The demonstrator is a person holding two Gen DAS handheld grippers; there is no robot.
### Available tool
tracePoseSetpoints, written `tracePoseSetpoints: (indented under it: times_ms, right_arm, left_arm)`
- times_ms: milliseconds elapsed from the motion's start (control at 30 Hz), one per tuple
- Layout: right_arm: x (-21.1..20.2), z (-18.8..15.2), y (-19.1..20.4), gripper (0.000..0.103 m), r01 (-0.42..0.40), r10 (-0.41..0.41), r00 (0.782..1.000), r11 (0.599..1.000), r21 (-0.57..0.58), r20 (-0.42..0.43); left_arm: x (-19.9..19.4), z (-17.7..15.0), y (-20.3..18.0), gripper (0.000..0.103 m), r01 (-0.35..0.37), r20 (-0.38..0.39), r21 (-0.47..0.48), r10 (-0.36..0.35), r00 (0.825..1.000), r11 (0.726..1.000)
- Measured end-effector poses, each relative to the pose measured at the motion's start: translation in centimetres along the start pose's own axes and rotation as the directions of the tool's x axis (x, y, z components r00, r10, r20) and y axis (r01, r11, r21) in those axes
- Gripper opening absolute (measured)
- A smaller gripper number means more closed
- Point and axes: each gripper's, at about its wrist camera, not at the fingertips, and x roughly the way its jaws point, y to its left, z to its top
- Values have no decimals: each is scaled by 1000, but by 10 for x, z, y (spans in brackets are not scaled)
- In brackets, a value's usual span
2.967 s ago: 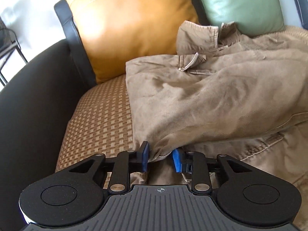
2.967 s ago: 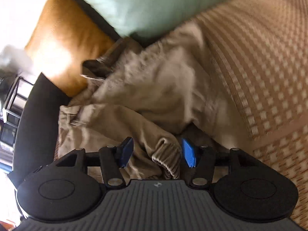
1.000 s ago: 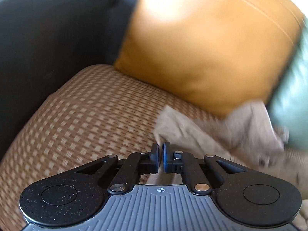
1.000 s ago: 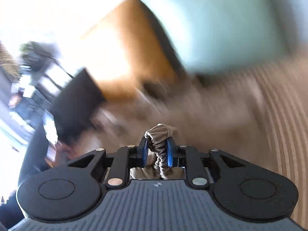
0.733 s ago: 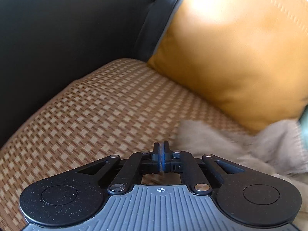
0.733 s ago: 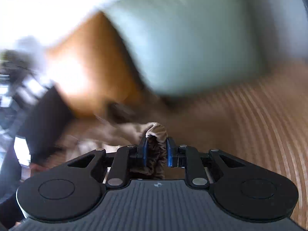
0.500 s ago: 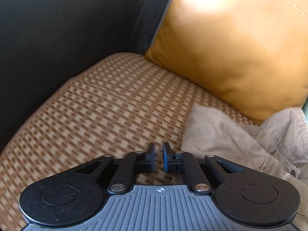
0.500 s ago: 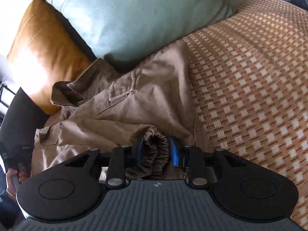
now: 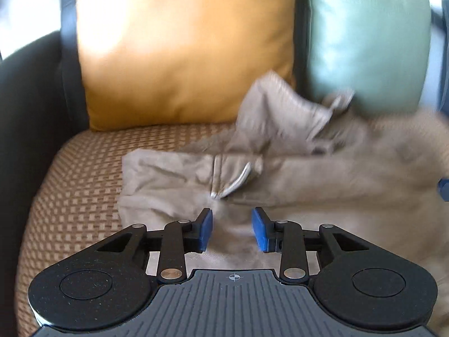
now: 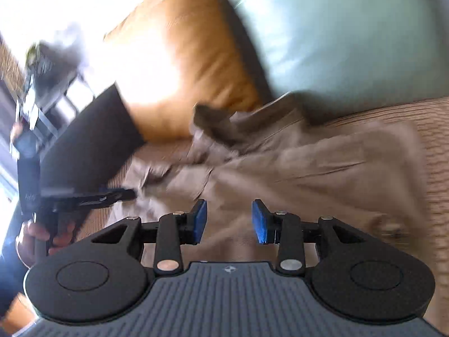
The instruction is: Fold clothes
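Woven brown sofa seat [image 9: 78, 185] filled the lower left of my left wrist view, with an orange cushion [image 9: 179, 50] above. My left gripper [image 9: 231, 229] was opening, pads apart over the khaki garment [image 9: 322, 185] at centre right, clamping nothing.

Right wrist view: blurred garment [image 10: 322, 168] lay centre; my right gripper [image 10: 229, 221] was opening, unclamped.
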Motion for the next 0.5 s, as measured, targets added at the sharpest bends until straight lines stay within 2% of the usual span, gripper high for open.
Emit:
tracePoseSetpoints:
  times_ms: [33,67,133,167,200,267,300,367,433,467,500]
  right_arm:
    - [14,-3,8,41,19,-20,999,999,-41,-24]
    - [27,-9,12,41,80,-86,995,992,-102,-56]
    - [53,-23,6,39,204,-231,966,955,-215,-113]
    - [60,-29,-3,39,210,-237,966,953,-218,-105]
    - [60,-33,-11,39,188,-205,976,964,-186,-78]
    - [52,-29,-13,38,175,-188,979,972,-156,-74]
    - [47,-27,-12,37,174,-186,980,974,-146,-72]
    - [27,-23,-11,37,189,-194,981,974,-126,-23]
    - [16,-24,-24,36,232,-237,971,966,-112,-28]
    - [10,-25,-31,33,252,-256,966,962,-105,-31]
    - [5,-28,-42,14,260,-264,964,961,-93,-35]
  left_arm:
    - [11,-5,-2,42,-37,-12,17,37,999,999]
    - [21,-12,0,37,-57,-18,19,58,998,998]
    - [25,-20,3,40,-63,20,22,62,998,998]
    - [25,-21,2,44,-68,29,31,68,997,997]
    - [25,-21,1,49,-75,31,40,73,997,996]
    - [21,-15,0,49,-77,28,38,76,997,996]
    - [12,-16,1,54,-64,32,22,63,998,998]
    - [-4,-18,3,54,-40,43,-3,41,998,999]
    - [-17,-30,4,51,-61,61,28,59,996,998]
    - [-21,-38,3,49,-78,65,50,75,995,996]
    - [-20,-44,3,46,-87,55,57,84,995,995]
